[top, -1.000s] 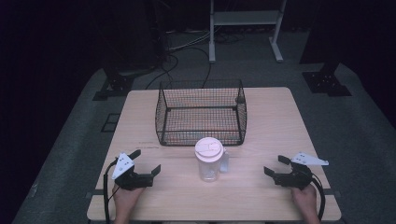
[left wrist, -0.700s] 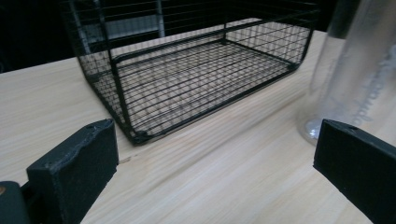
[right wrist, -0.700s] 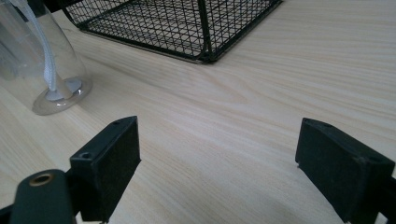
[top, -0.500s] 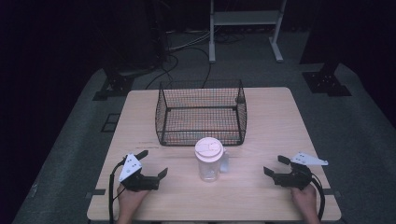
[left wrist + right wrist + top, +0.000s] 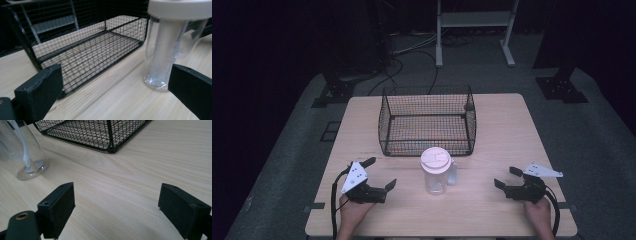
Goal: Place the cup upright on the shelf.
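A clear plastic cup (image 5: 435, 176) with a white lid stands upright on the wooden table (image 5: 502, 130), just in front of a black wire basket (image 5: 427, 122). My left gripper (image 5: 380, 173) is open, a short way left of the cup and pointing toward it. In the left gripper view the cup (image 5: 165, 50) stands ahead near the right jaw, and the basket (image 5: 82, 45) is ahead on the left. My right gripper (image 5: 506, 177) rests open to the cup's right. In the right gripper view the cup's base (image 5: 27, 157) and a basket corner (image 5: 100, 132) lie ahead, with nothing between the jaws.
The basket holds nothing that I can see. Beyond the table a white metal stand (image 5: 472, 30) and cables (image 5: 402, 55) sit on the dark floor. Bare tabletop stretches to the basket's right and left.
My left gripper has slid to the right, closer to the cup, with its jaws still open. The right gripper, cup and basket have not moved.
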`<state>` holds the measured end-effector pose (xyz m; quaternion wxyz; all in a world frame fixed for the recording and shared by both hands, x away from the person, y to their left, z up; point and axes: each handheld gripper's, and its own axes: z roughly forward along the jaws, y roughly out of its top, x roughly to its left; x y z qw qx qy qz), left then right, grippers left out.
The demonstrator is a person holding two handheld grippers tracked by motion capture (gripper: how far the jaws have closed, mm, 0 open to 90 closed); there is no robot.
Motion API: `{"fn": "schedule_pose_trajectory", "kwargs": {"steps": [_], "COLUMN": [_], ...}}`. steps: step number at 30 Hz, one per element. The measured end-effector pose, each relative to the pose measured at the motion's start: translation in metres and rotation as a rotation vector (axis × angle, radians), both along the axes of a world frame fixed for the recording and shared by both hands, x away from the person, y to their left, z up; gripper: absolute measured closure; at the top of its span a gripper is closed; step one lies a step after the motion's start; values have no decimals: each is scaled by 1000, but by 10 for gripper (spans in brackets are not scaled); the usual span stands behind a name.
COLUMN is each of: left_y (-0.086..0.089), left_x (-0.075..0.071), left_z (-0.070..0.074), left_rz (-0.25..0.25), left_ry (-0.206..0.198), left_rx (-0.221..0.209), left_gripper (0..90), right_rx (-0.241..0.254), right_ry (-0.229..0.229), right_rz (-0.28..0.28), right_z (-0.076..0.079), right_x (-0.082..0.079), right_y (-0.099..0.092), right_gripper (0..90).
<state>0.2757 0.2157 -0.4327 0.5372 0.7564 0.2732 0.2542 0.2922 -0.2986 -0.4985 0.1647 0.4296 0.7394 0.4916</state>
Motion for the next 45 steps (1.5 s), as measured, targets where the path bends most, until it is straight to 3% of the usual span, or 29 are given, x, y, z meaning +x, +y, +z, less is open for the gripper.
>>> {"fn": "schedule_pose_trajectory", "kwargs": {"steps": [4,10,18,34,45], "left_y": [-5,-14,-25,-49,-67], "left_x": [-1,-1,-4,0,4], "left_z": [3,8,18,35,43], "left_rz": [-43,-106,-158,-224,-266], "left_ry": [18,46,57,66,106], "left_rx": [-3,38,63,101,149], "left_gripper": [0,0,0,0,0], "right_rx": [3,11,13,20,31], "right_ry": [0,3,2,2,-1], "right_rz": [0,0,1,5,16], "right_z": [0,0,0,0,0], "right_x": [0,0,0,0,0], "right_y": [0,-1,-1,-2,-3], "right_gripper": [129,129,129,129,129]}}
